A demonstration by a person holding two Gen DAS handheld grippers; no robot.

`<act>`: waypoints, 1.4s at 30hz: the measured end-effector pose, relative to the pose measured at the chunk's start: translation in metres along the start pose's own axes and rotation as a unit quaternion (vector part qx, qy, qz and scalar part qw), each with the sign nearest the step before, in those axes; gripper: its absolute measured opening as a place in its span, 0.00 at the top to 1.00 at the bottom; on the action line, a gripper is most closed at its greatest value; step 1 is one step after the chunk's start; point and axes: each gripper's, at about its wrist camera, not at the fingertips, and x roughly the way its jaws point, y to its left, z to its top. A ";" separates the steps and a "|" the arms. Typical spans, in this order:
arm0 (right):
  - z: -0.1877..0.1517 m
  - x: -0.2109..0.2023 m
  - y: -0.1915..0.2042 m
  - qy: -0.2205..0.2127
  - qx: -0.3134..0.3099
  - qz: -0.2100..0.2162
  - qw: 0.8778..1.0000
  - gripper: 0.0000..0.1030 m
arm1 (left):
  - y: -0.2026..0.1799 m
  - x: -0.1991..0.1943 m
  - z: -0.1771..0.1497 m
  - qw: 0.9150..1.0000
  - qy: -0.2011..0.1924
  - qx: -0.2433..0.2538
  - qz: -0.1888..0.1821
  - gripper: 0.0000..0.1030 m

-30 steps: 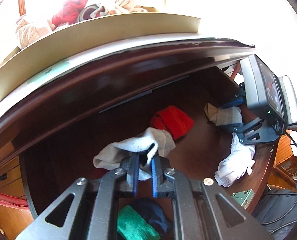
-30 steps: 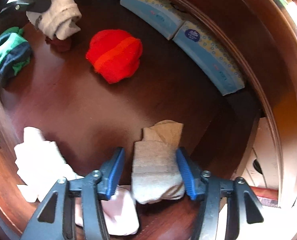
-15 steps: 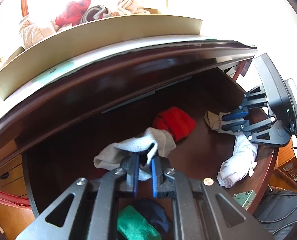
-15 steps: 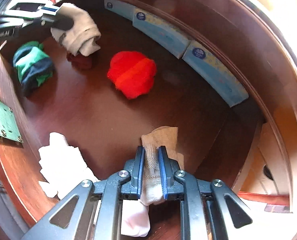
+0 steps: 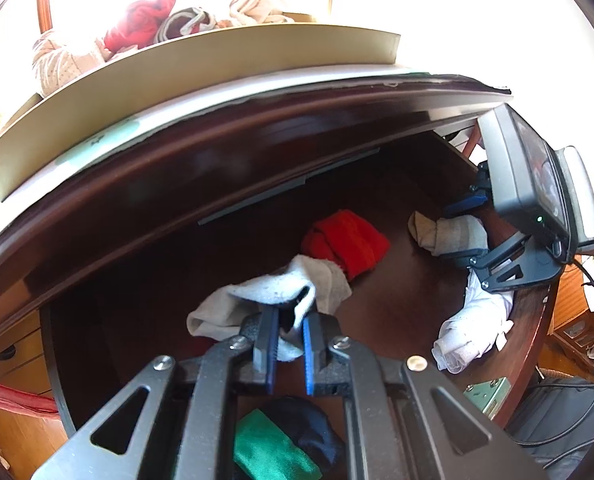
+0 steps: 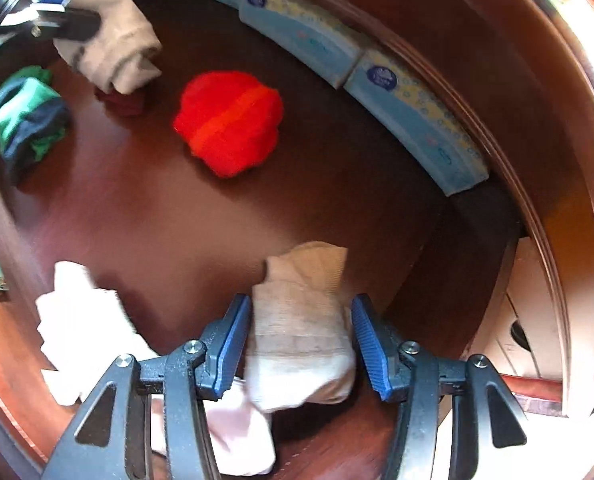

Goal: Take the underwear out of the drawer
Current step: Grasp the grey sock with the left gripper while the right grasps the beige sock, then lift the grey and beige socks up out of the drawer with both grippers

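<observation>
I look into a dark wooden drawer [image 5: 397,304]. My left gripper [image 5: 287,344] is shut on a grey-white rolled piece of underwear [image 5: 257,300] and holds it above the drawer floor; it also shows in the right wrist view [image 6: 113,48]. My right gripper [image 6: 301,344] is open, its blue pads either side of a beige folded piece [image 6: 301,332] that lies between them; the same piece shows in the left wrist view [image 5: 449,234]. A red bundle [image 6: 229,124] lies mid-drawer.
A green and navy bundle [image 6: 25,120] lies near the drawer front. A white crumpled garment [image 6: 85,320] lies by the right gripper. Blue tissue packs [image 6: 413,116] line the back wall. A beige box [image 5: 201,76] with clothes stands on top of the dresser.
My right gripper was shut on the beige piece half a second ago and has opened; the piece now lies between its pads. My left gripper still holds the grey-white piece.
</observation>
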 end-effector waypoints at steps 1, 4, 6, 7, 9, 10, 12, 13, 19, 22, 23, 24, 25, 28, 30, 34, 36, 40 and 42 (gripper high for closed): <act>0.001 0.002 0.002 0.004 -0.005 -0.006 1.000 0.46 | 0.000 0.000 0.000 1.000 0.000 0.000 -0.001 0.93; 0.003 0.012 0.011 0.012 -0.018 -0.023 0.999 0.48 | 0.001 0.000 0.000 1.000 0.000 -0.001 -0.003 0.93; 0.003 0.014 0.013 0.006 -0.025 -0.035 0.999 0.56 | 0.001 0.000 0.000 1.000 0.000 -0.002 -0.003 0.93; 0.002 0.013 0.013 -0.004 -0.022 -0.037 0.999 0.73 | 0.001 0.000 -0.002 1.000 -0.002 -0.004 -0.003 0.93; 0.000 0.010 0.013 -0.025 -0.009 0.006 1.000 0.83 | 0.002 -0.001 -0.002 1.000 -0.002 -0.004 -0.003 0.93; -0.001 0.008 0.014 -0.034 -0.006 0.012 0.999 0.83 | 0.002 -0.001 -0.002 1.000 -0.002 -0.005 -0.003 0.93; -0.001 0.008 0.018 -0.036 -0.006 0.019 0.999 0.83 | 0.002 -0.002 -0.002 1.000 -0.001 -0.005 -0.003 0.93; 0.000 0.008 0.020 -0.037 -0.007 0.019 0.999 0.83 | 0.002 -0.002 -0.002 1.000 -0.002 -0.005 -0.002 0.93; 0.003 -0.001 0.021 -0.071 0.012 0.057 0.996 0.83 | 0.002 -0.004 -0.003 1.000 -0.005 -0.004 -0.001 0.93; 0.004 -0.005 0.024 -0.084 0.022 0.058 0.995 0.83 | 0.003 -0.006 -0.004 1.000 -0.011 -0.007 0.000 0.93; -0.005 -0.014 0.022 -0.091 0.029 0.061 0.994 0.83 | 0.003 -0.007 -0.004 1.000 -0.013 -0.009 0.000 0.93; -0.004 -0.015 0.023 -0.096 0.036 0.062 0.993 0.83 | 0.004 -0.008 -0.005 1.000 -0.016 -0.011 0.001 0.93; -0.005 -0.017 0.022 -0.104 0.045 0.061 0.992 0.83 | 0.005 -0.009 -0.005 1.000 -0.020 -0.013 0.000 0.93; -0.009 -0.024 0.010 -0.133 0.070 0.074 0.986 0.83 | 0.007 -0.013 -0.008 0.999 -0.029 -0.019 -0.001 0.93; -0.011 -0.033 0.005 -0.157 0.079 0.079 0.981 0.83 | 0.009 -0.016 -0.010 0.999 -0.037 -0.022 0.000 0.93; -0.013 -0.045 0.000 -0.202 0.098 0.099 0.969 0.83 | 0.011 -0.022 -0.012 0.998 -0.050 -0.027 0.008 0.93; -0.015 -0.051 0.000 -0.220 0.104 0.109 0.964 0.83 | 0.010 -0.025 -0.014 0.998 -0.056 -0.028 0.015 0.93; -0.014 -0.062 0.005 -0.245 0.111 0.118 0.956 0.83 | 0.010 -0.030 -0.016 0.997 -0.067 -0.028 0.027 0.93; -0.023 -0.068 0.006 -0.258 0.117 0.122 0.951 0.83 | 0.010 -0.031 -0.018 0.996 -0.073 -0.031 0.029 0.93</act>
